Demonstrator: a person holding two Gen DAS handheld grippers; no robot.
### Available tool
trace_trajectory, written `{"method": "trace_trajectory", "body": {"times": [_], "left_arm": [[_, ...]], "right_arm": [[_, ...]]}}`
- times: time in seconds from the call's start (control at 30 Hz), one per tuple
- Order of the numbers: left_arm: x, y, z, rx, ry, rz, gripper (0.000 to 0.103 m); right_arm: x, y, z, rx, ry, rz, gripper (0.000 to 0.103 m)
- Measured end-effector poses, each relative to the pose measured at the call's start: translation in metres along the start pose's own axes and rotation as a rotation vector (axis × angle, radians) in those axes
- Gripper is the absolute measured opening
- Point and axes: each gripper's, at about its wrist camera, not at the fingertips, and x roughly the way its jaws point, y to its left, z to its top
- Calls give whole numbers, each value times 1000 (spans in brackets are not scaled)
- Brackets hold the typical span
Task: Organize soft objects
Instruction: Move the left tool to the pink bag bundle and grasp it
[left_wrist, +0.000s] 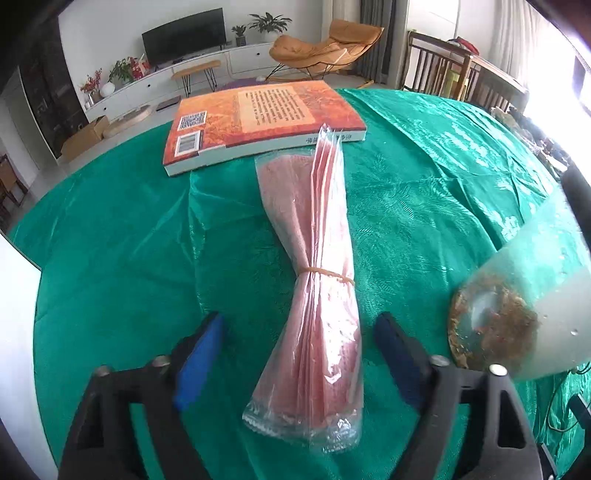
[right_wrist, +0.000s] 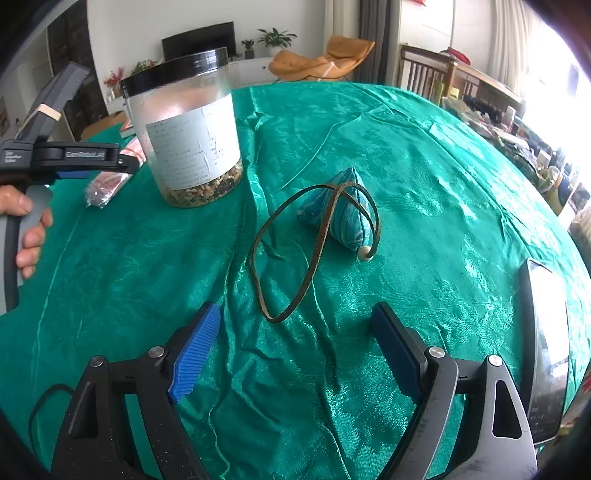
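A bundle of pink plastic bags (left_wrist: 321, 280), tied with a rubber band, lies lengthwise on the green tablecloth (left_wrist: 122, 236). My left gripper (left_wrist: 295, 350) is open, its blue pads on either side of the bundle's near end, not touching it. In the right wrist view a blue striped fabric pouch (right_wrist: 343, 210) with a brown cord loop (right_wrist: 291, 254) and a white bead lies mid-table. My right gripper (right_wrist: 295, 347) is open and empty, just short of the cord's near end. The left gripper (right_wrist: 55, 158) and the bundle's end (right_wrist: 107, 188) show at far left.
An orange book (left_wrist: 258, 122) lies beyond the bundle. A clear jar (right_wrist: 184, 129) with a black lid and grainy contents stands left of the pouch; it also shows in the left wrist view (left_wrist: 517, 314). A phone (right_wrist: 546, 343) lies at the right edge. Wooden chairs stand behind the table.
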Motion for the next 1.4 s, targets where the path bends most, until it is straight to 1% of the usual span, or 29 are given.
{"method": "trace_trajectory", "body": {"times": [0.03, 0.07, 0.13, 0.17, 0.23, 0.33, 0.37, 0.43, 0.47, 0.5, 0.57, 0.6, 0.63, 0.7, 0.77, 0.8, 1.4], "left_arm": [[-4, 1, -1, -7, -19, 1, 48], [-6, 3, -2, -5, -16, 15, 37], [-18, 10, -12, -17, -12, 14, 37], [-29, 14, -23, -26, -13, 4, 37], [-55, 23, -52, -35, -10, -15, 37], [-96, 37, -109, -49, 4, -55, 38], [-107, 42, -128, -59, 7, -74, 44], [-121, 45, -160, -63, 6, -107, 71], [-125, 46, -170, -53, 0, -97, 99], [-127, 46, -176, -39, -25, -67, 103], [-125, 41, -178, -10, -59, -9, 103], [-121, 40, -176, -2, -59, -8, 103], [-115, 37, -175, 7, -56, -12, 103], [-97, 30, -172, 45, -22, 16, 103], [-94, 29, -174, 56, -59, 1, 103], [-93, 32, -174, 34, -69, -17, 103], [-91, 34, -174, 29, -74, -15, 103]], "right_arm": [[0, 0, 0, 0, 0, -1, 86], [0, 0, 0, 0, 0, 0, 86], [0, 0, 0, 0, 0, 0, 86], [0, 0, 0, 0, 0, -1, 86], [0, 0, 0, 0, 0, -1, 86], [0, 0, 0, 0, 0, -1, 86], [0, 0, 0, 0, 0, -1, 86], [0, 0, 0, 0, 0, -1, 86], [0, 0, -1, 0, -1, -1, 86], [0, 0, -1, 0, -1, 0, 86], [0, 0, -1, 1, -1, 0, 86], [-1, 0, -1, 1, -1, 0, 86], [-1, 0, -1, 1, -1, 0, 86], [-1, 0, -1, 1, -1, 0, 86], [-1, 0, -1, 3, -3, 3, 86], [0, 0, 0, 5, -4, 6, 86], [-2, -2, -1, 14, -10, 14, 86]]}}
